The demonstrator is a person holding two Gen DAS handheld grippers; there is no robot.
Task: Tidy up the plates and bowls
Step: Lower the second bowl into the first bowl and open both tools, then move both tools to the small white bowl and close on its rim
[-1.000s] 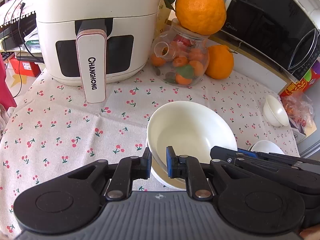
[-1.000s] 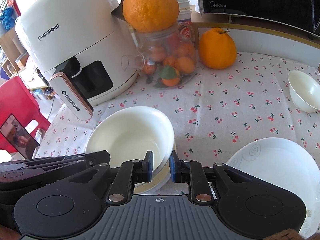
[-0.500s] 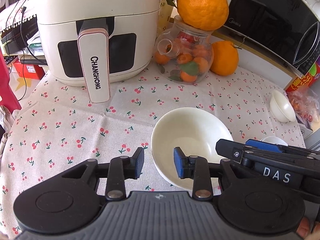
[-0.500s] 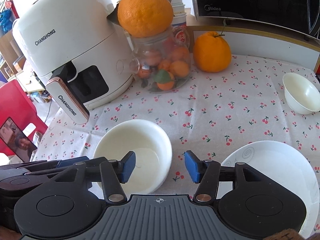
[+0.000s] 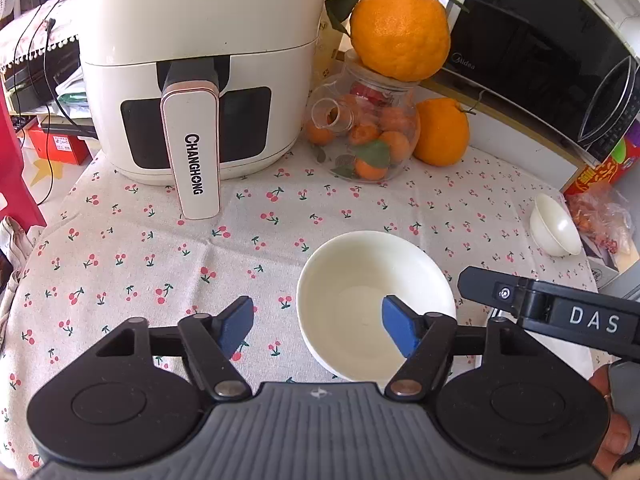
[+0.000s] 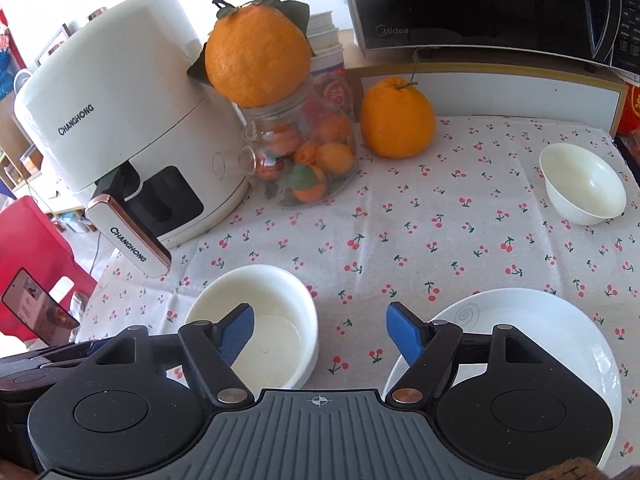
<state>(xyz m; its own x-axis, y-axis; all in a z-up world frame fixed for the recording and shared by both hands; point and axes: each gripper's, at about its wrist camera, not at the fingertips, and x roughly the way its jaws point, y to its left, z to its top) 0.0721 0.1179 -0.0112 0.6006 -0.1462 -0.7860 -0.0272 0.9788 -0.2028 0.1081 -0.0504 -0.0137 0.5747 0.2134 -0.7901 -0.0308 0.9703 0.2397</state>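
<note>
A white bowl (image 5: 360, 280) (image 6: 276, 300) stands on the cherry-print tablecloth (image 5: 140, 260) between both grippers. My left gripper (image 5: 318, 322) is open and its jaws are still opening; the bowl's left wall lies between them, untouched by the pads. My right gripper (image 6: 320, 330) is open too, its jaws widening around the bowl's right wall without pressing it. In the left wrist view the right gripper's black body (image 5: 560, 312) shows beside the bowl. A large white plate (image 6: 540, 340) lies at the right. A small white bowl (image 6: 582, 184) (image 5: 554, 228) sits further back right.
A white air fryer (image 5: 200, 80) stands at the back left with its handle jutting forward. Beside it is a glass jar (image 5: 368, 140) of small oranges topped by a big orange (image 5: 400, 28), another orange (image 6: 396, 120), and a microwave (image 5: 540, 60). Snack bags (image 5: 600, 216) crowd the right edge.
Both grippers were shut on the bowl's rim with the bowl raised and tilted; now they have let go and opened wide, and the bowl rests level on the cloth. Both have drawn back slightly.
</note>
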